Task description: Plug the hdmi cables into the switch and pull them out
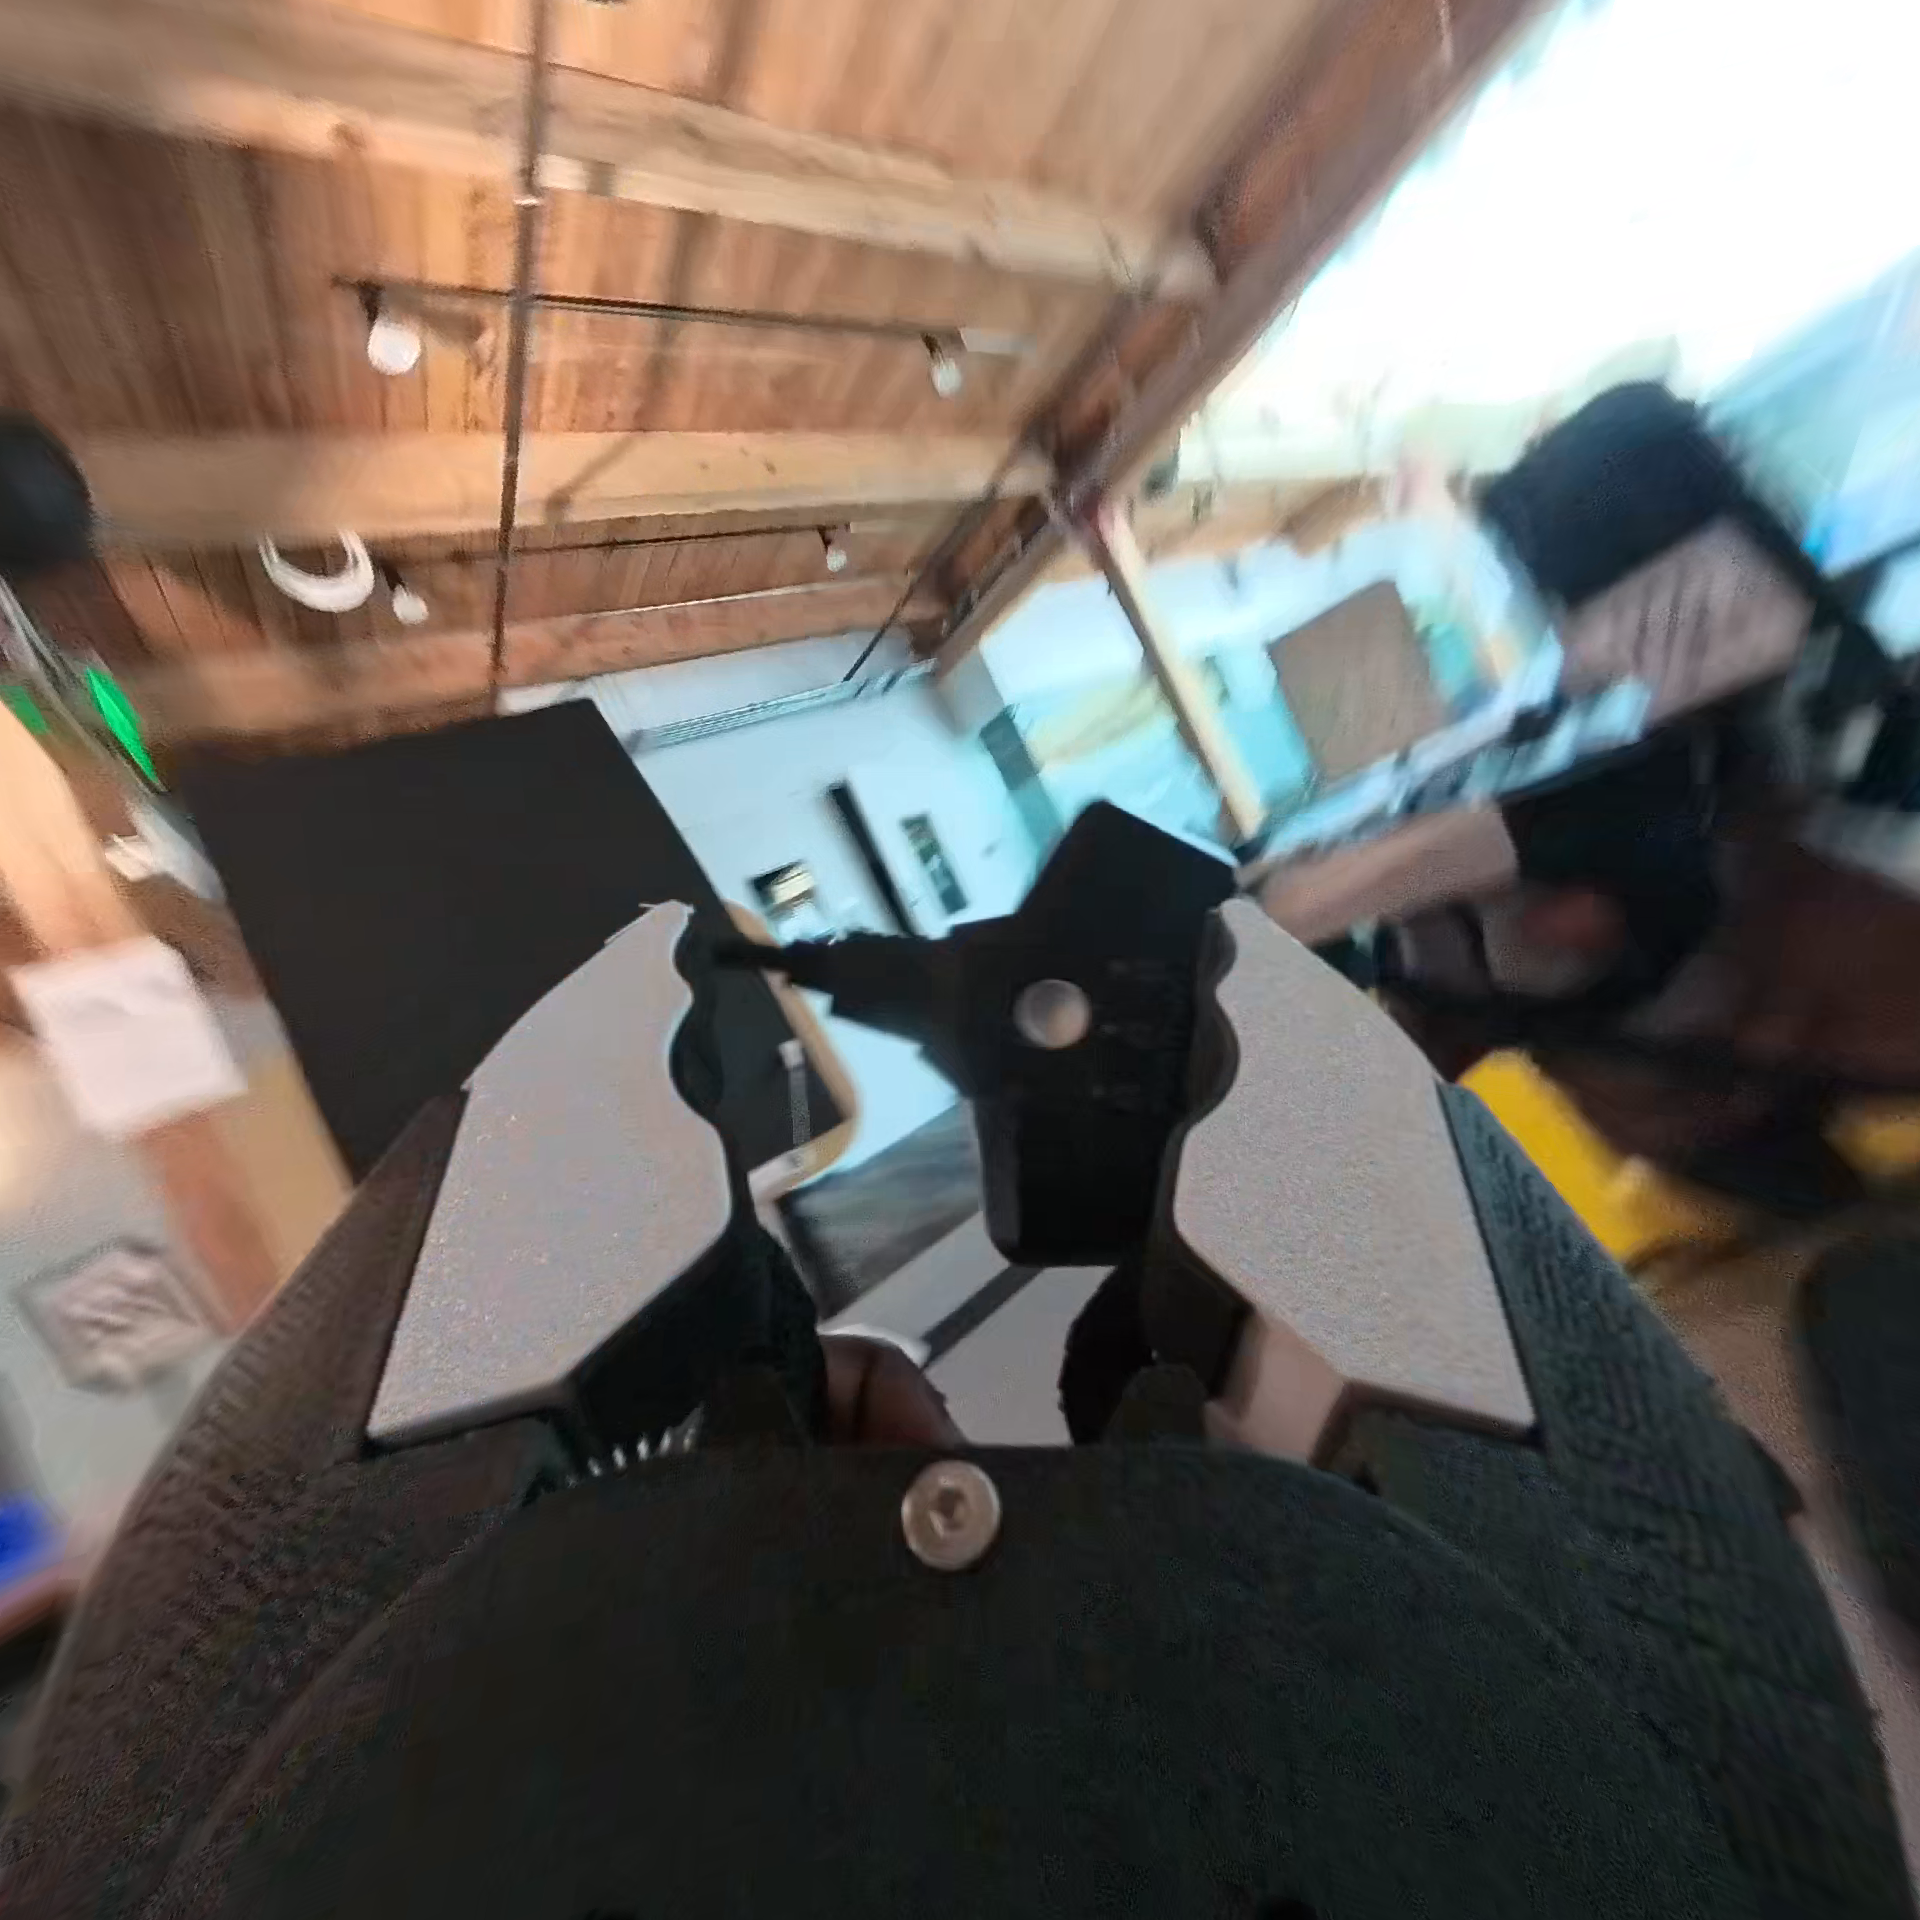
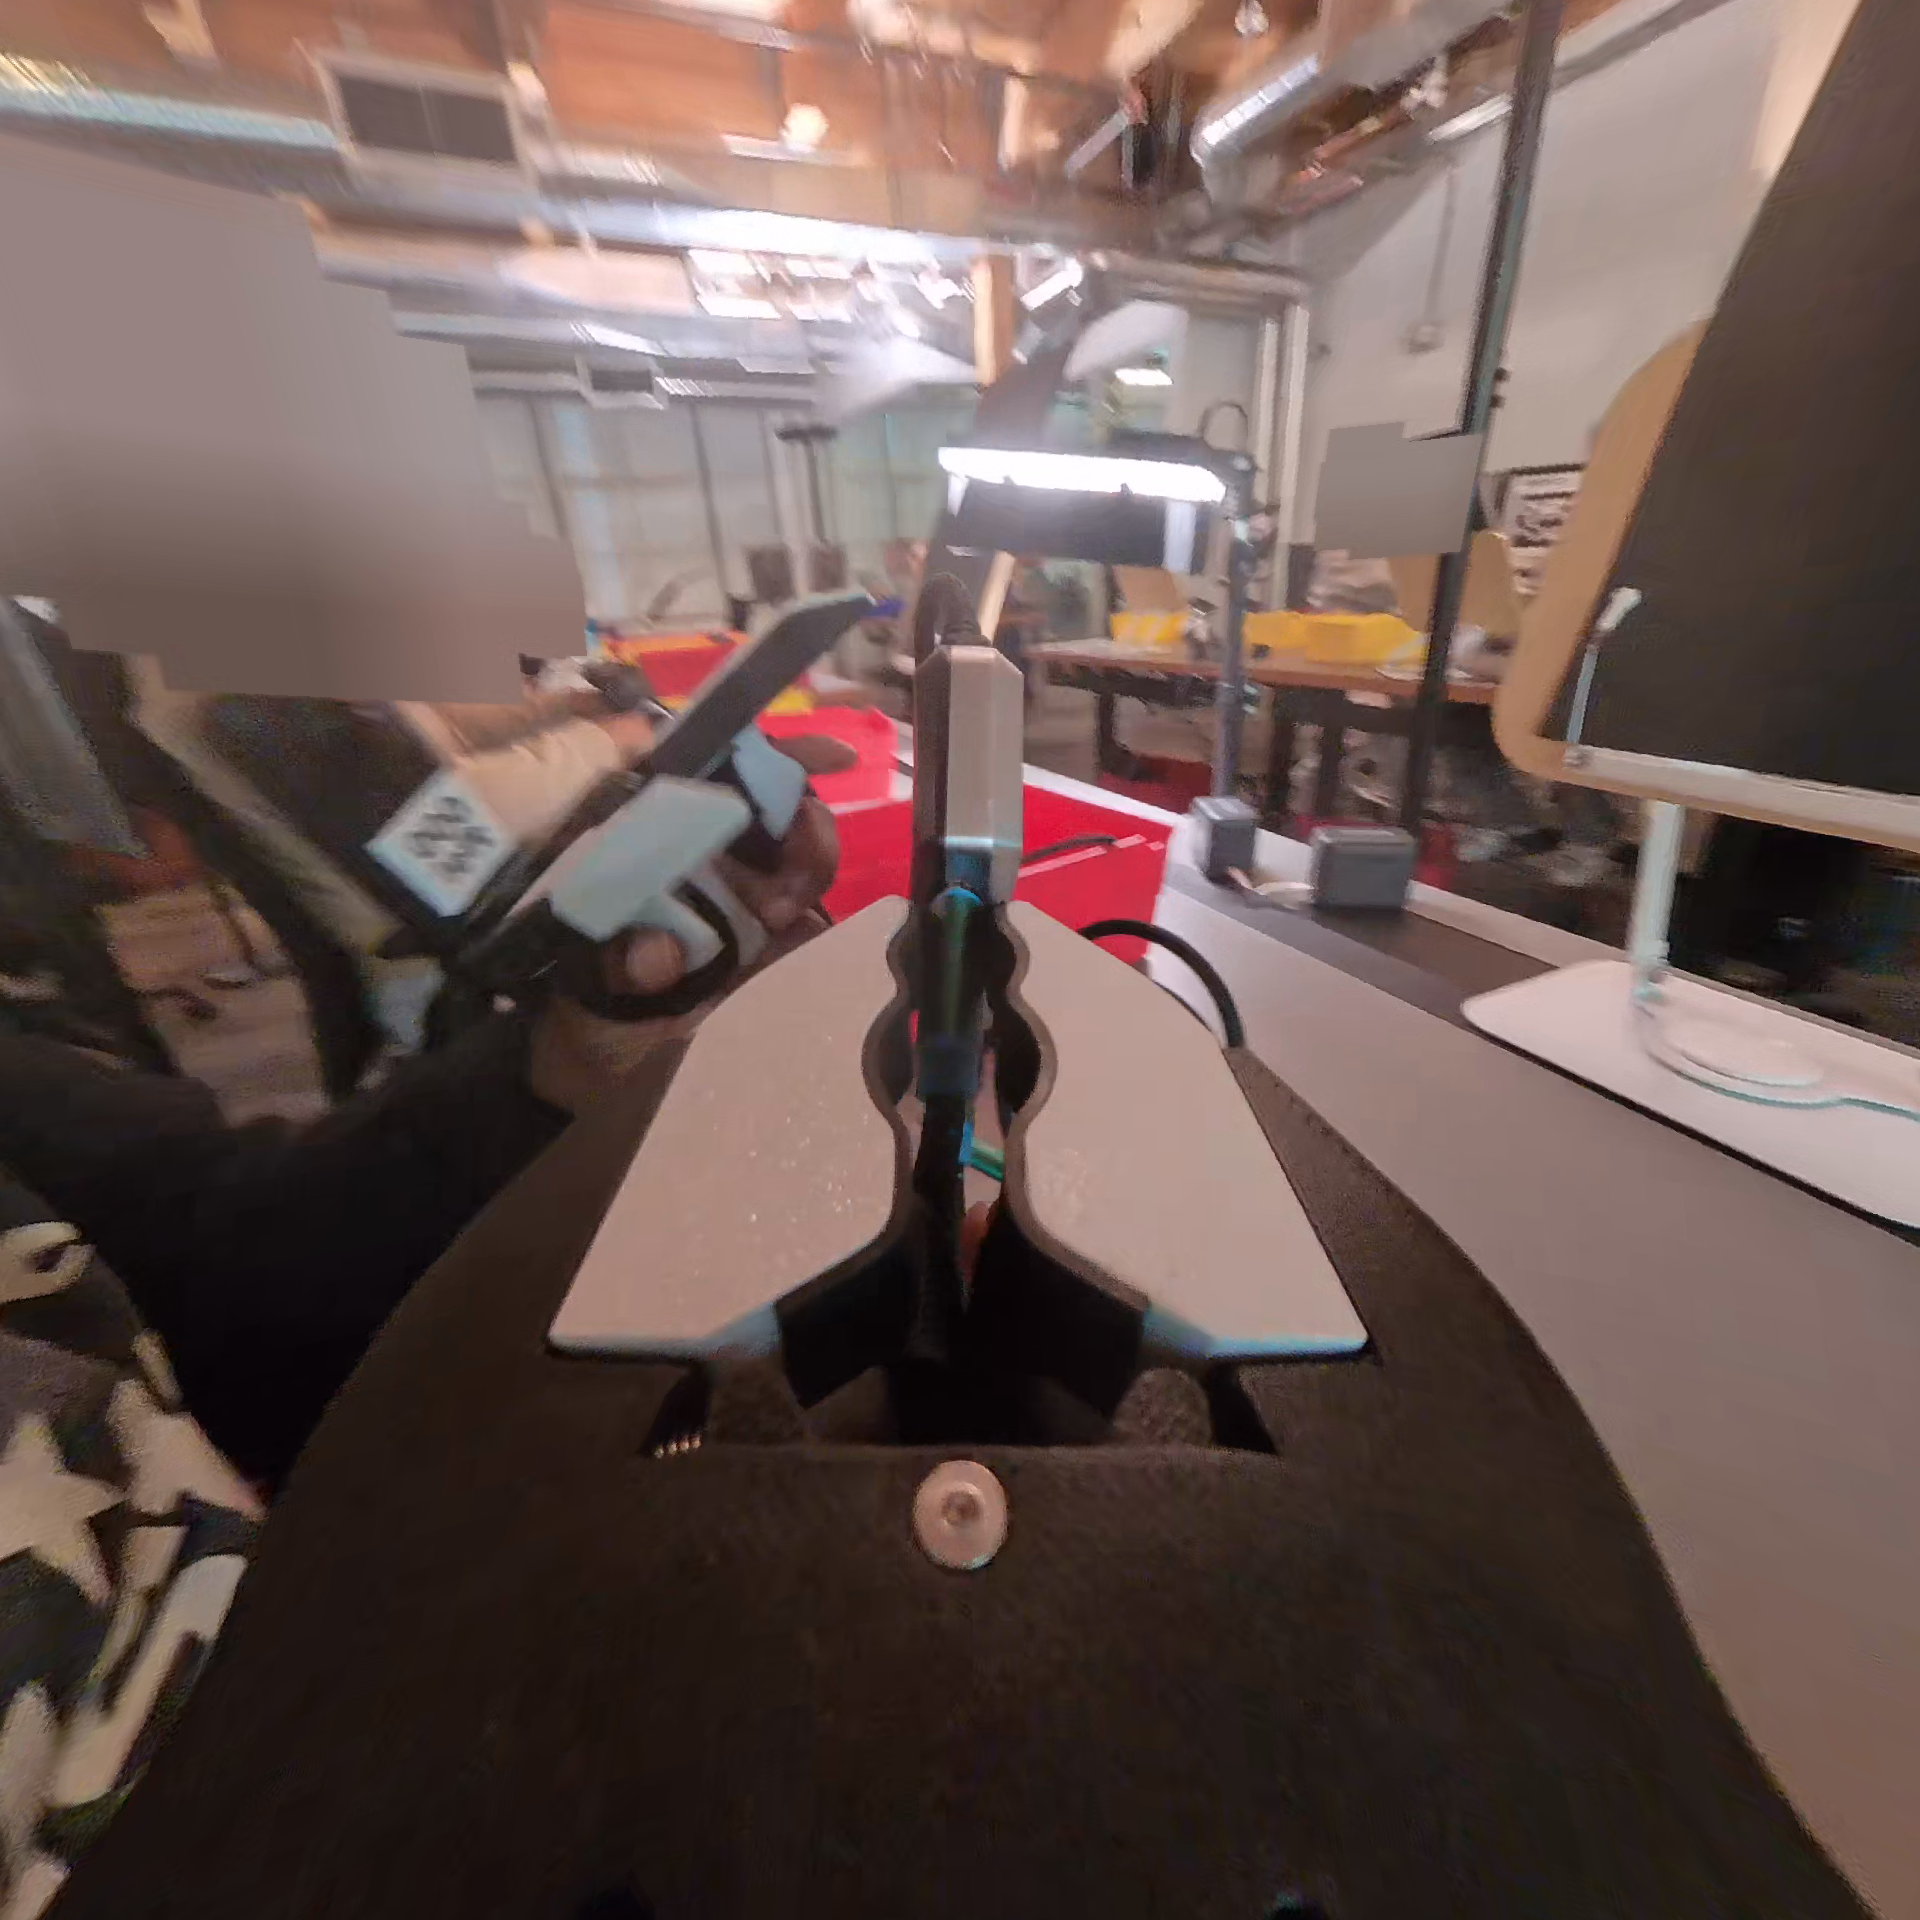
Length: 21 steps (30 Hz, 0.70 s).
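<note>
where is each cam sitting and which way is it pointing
Left wrist view: on the left gripper, tilted up toward a wooden ceiling and a black panel; jaws apart, with an unclear black part beside the right finger.
Right wrist view: on the right gripper, looking level across a grey table; jaws shut on a cable plug below a silver switch; the person's hand shows.
Shared: possibly the black panel.

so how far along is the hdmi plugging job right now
Nothing looks plugged in yet. In hand: the right gripper is shut on a cable end below the grey switch, both lifted off the table. The left gripper is open, pointing up at the ceiling. Plugging and pulling out remain.
</note>
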Tool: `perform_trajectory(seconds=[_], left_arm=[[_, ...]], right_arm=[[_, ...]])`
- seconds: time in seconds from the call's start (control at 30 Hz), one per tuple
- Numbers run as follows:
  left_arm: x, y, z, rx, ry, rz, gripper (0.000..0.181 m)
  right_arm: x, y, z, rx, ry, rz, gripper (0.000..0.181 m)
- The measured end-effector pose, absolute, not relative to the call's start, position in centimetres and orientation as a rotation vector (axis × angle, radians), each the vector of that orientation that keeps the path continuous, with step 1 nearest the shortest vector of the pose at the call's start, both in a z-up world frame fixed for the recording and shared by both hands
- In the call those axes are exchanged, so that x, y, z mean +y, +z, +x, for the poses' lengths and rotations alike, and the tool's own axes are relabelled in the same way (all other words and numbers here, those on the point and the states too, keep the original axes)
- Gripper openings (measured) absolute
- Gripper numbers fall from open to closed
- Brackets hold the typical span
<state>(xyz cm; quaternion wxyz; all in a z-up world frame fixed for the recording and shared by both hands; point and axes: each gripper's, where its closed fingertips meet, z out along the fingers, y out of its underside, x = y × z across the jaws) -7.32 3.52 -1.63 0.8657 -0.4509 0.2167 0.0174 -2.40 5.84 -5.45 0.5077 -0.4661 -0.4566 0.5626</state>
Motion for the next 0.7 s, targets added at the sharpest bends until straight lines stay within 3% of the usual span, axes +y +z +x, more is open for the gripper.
perform_trajectory(seconds=[0.17,0.43,0.57,0.7], left_arm=[[4.1,-2.1,-8.6,0.320,-0.469,-1.033,0.072],[3.5,-4.2,-4.5,0.441,-0.936,-1.112,0.079],[1.5,-5.6,-2.2,0.650,-1.014,-1.162,0.037],[2.0,-5.7,-2.1,0.609,-0.994,-1.166,0.027]], right_arm=[[5.1,-3.7,-0.8,-1.054,1.640,-0.999,0.012],[1.7,-6.8,-1.9,-1.374,1.761,-1.057,0.012],[1.7,-7.1,-1.6,-1.404,1.788,-1.092,0.012],[2.0,-7.0,-1.4,-1.427,1.715,-1.088,0.012]])
